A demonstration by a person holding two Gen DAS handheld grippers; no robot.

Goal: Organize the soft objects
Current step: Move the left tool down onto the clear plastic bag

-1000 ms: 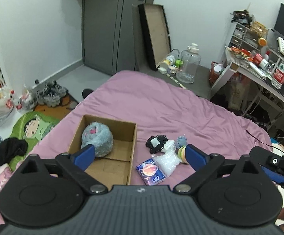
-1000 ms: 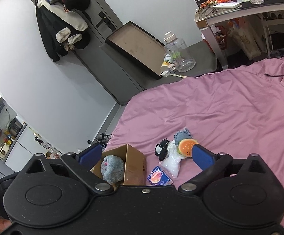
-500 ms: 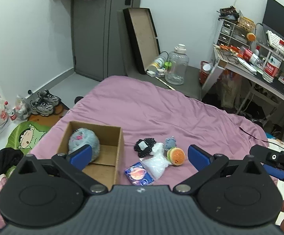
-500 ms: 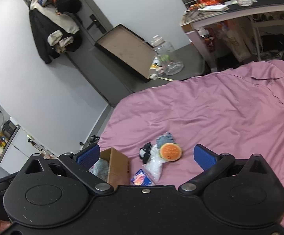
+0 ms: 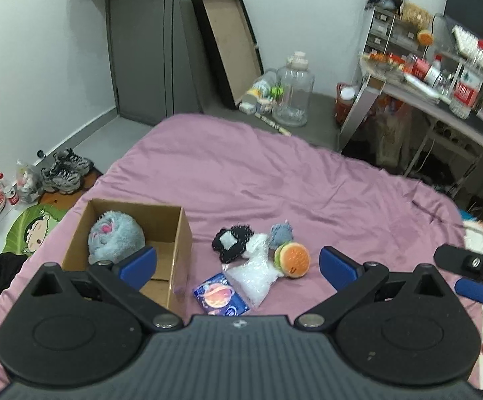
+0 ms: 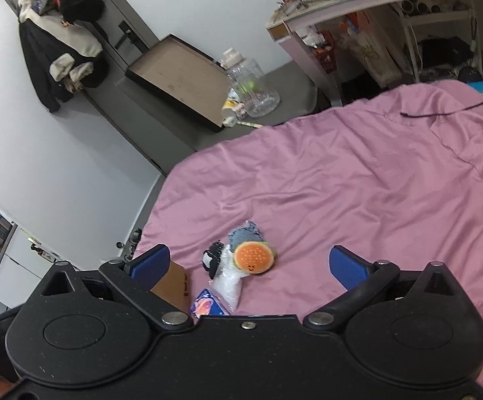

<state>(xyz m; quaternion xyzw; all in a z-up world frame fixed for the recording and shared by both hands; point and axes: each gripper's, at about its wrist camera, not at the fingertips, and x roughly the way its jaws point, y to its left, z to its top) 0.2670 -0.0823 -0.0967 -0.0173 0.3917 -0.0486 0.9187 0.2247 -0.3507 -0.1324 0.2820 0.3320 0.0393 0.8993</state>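
A cardboard box [image 5: 174, 230] sits on the pink bed and holds a fluffy blue plush [image 5: 114, 238]. Right of it lies a pile: a black fuzzy item [image 5: 231, 243], a grey-blue plush [image 5: 281, 233], a burger plush [image 5: 293, 260], a clear bag [image 5: 253, 278] and a blue planet-print pack [image 5: 219, 296]. My left gripper [image 5: 238, 265] is open and empty, held above the pile. My right gripper [image 6: 248, 266] is open and empty, with the burger plush [image 6: 254, 258], grey-blue plush [image 6: 246, 233] and box corner [image 6: 173, 286] between its fingers in view.
The pink bed [image 5: 275, 180] stretches ahead. Beyond it stand a leaning tray [image 5: 228, 50], a clear jug [image 5: 293, 95] and a cluttered desk [image 5: 441, 83]. Shoes [image 5: 64, 170] and bags lie on the floor at left. The right gripper's finger [image 5: 475, 290] shows at the right edge.
Both grippers have pulled back and up from the pile, so the box and toys look smaller and lower in view. Nothing was picked up.
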